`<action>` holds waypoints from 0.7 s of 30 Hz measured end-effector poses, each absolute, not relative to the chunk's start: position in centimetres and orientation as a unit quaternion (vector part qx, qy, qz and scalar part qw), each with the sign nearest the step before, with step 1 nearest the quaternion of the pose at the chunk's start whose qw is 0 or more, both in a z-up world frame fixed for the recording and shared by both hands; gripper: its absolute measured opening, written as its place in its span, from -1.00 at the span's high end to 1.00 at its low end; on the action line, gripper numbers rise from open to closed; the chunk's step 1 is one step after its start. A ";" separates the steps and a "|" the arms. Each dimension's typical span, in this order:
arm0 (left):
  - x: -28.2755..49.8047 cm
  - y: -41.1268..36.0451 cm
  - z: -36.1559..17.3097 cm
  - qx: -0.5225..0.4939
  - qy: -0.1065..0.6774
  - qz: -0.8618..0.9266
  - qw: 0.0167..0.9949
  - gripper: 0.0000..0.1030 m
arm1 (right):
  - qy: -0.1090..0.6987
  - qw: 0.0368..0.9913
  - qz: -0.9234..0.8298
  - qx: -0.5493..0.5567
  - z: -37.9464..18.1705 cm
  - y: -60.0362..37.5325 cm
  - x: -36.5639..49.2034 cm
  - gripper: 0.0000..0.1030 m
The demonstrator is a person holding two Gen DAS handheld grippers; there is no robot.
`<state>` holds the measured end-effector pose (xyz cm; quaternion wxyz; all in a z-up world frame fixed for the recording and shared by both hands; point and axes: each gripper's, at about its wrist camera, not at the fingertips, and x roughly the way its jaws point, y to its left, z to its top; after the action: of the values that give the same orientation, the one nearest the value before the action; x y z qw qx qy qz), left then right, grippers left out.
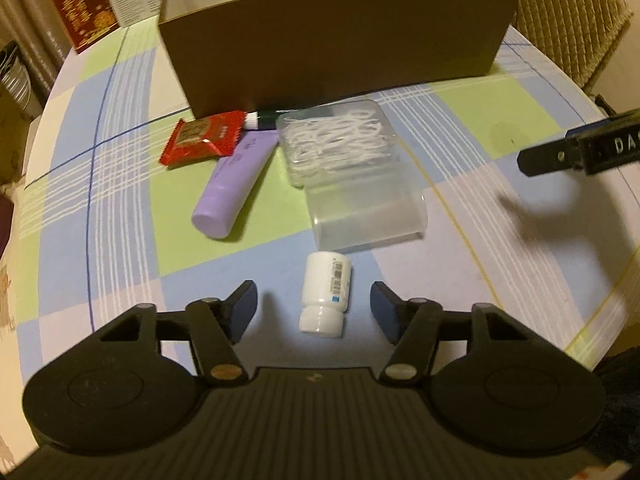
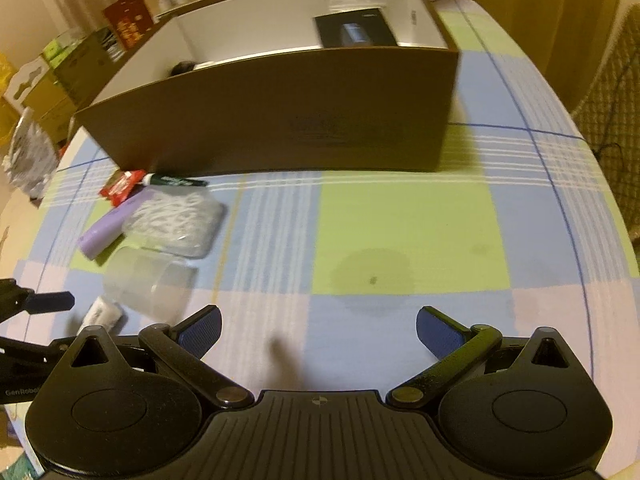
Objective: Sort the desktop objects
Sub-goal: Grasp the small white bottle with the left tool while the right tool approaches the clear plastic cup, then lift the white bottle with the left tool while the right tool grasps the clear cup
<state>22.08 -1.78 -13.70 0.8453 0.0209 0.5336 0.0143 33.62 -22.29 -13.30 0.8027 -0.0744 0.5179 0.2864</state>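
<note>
Your left gripper (image 1: 313, 307) straddles the white bottle (image 1: 326, 293) at lower centre, its 2 pads not touching, while your right gripper (image 2: 319, 330) gapes over bare tablecloth (image 2: 400, 232).

White bottle (image 1: 326, 292), purple tube (image 1: 232, 192), checked blue-green tablecloth (image 1: 120, 220)

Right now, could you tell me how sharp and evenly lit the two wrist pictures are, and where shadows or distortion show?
Left wrist view: warm dim light, fisheye bending the cardboard box; the white bottle is fairly sharp, the right gripper blurred, casting a soft shadow on the tablecloth. Right wrist view: smeared overall, clear floss-pick case blurred, dark corners, a faint shadow ahead of the open jaws.
</note>
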 end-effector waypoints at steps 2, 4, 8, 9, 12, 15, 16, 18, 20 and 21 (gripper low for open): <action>22.4 -1.9 -14.1 0.026 0.536 0.009 0.844 0.09 | 0.520 0.804 0.280 -0.069 -13.4 -22.6 33.9 -0.96; 22.7 -2.0 -14.4 0.030 0.538 0.006 0.842 0.14 | 0.522 0.805 0.276 -0.064 -13.4 -22.9 34.2 -0.96; 23.0 -2.1 -14.7 0.029 0.538 0.000 0.842 0.44 | 0.525 0.803 0.276 -0.055 -13.4 -23.0 34.3 -0.96; 23.1 -2.0 -14.8 0.028 0.539 0.000 0.842 0.56 | 0.525 0.802 0.280 -0.054 -13.4 -22.9 34.2 -0.96; 22.9 -1.7 -14.8 0.024 0.538 0.004 0.843 0.56 | 0.520 0.799 0.298 -0.057 -13.3 -22.2 33.8 -0.96; 22.3 -0.8 -14.8 0.017 0.538 0.017 0.842 0.56 | 0.514 0.792 0.324 -0.061 -13.2 -21.2 33.2 -0.96; 22.1 -0.5 -14.7 0.014 0.539 0.021 0.842 0.56 | 0.513 0.787 0.335 -0.063 -13.2 -20.7 33.0 -0.96; 21.6 0.5 -14.7 0.003 0.542 0.037 0.840 0.56 | 0.512 0.777 0.362 -0.066 -13.3 -19.7 32.5 -0.96; 21.1 1.7 -14.5 -0.008 0.544 0.057 0.837 0.56 | 0.503 0.765 0.395 -0.076 -13.3 -18.3 31.9 -0.96; 20.8 2.1 -14.5 -0.012 0.545 0.064 0.836 0.56 | 0.498 0.760 0.411 -0.083 -13.3 -17.7 31.7 -0.95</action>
<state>20.83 2.12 -14.53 0.8361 -0.0115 0.5447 0.0640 31.67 -17.68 -13.31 0.7595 -0.0828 0.4977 0.4106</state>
